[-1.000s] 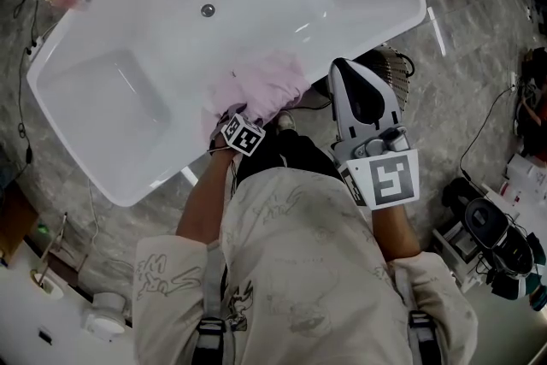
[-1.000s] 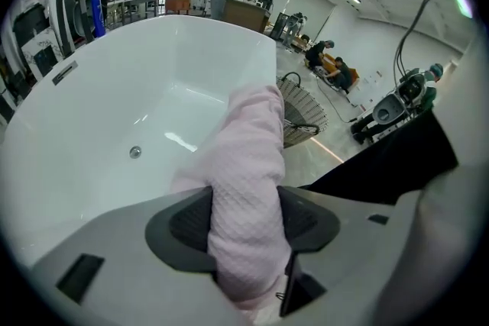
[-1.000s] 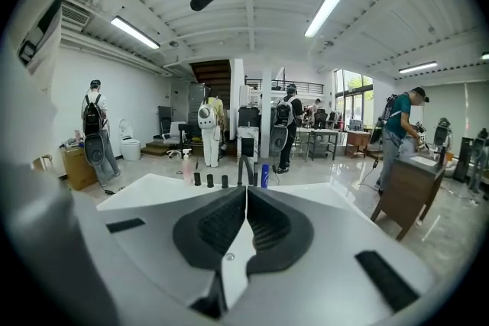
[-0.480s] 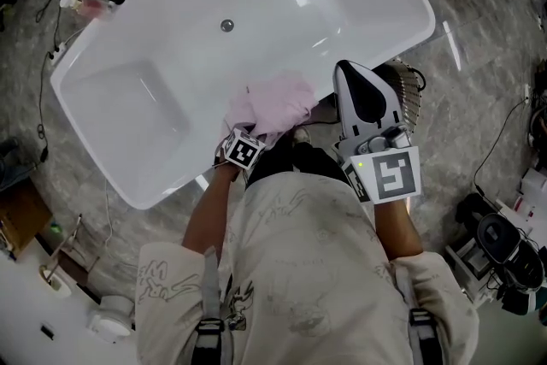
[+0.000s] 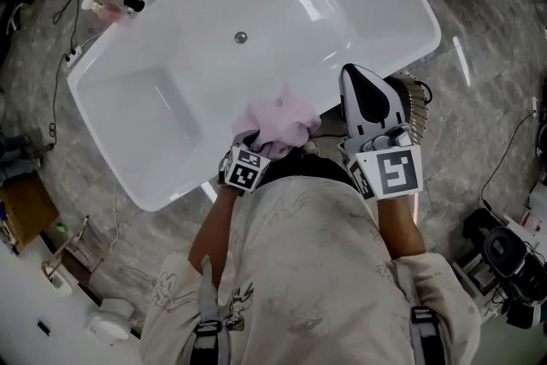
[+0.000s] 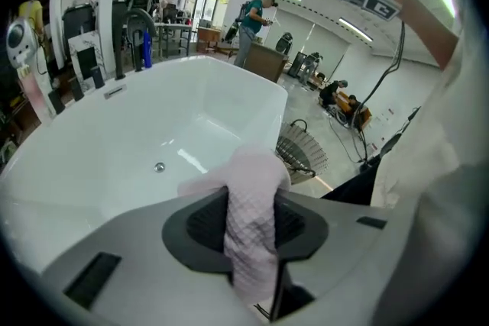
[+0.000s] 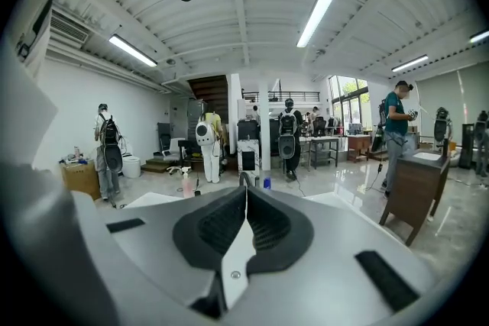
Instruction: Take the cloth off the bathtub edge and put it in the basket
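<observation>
Only the left gripper view shows the grip. Our left gripper [image 6: 252, 219] has just closed its jaws on the pink cloth [image 6: 250, 187], and the basket [image 6: 302, 150] stands on the floor beyond the tub [image 6: 114, 156]. The head view shows that hand pointing steeply down over the tub's near edge. Our right gripper [image 7: 244, 204], jaws together and empty, is held about level. A second ago the cloth lay spread on the edge; now it is bunched in the jaws.
</observation>
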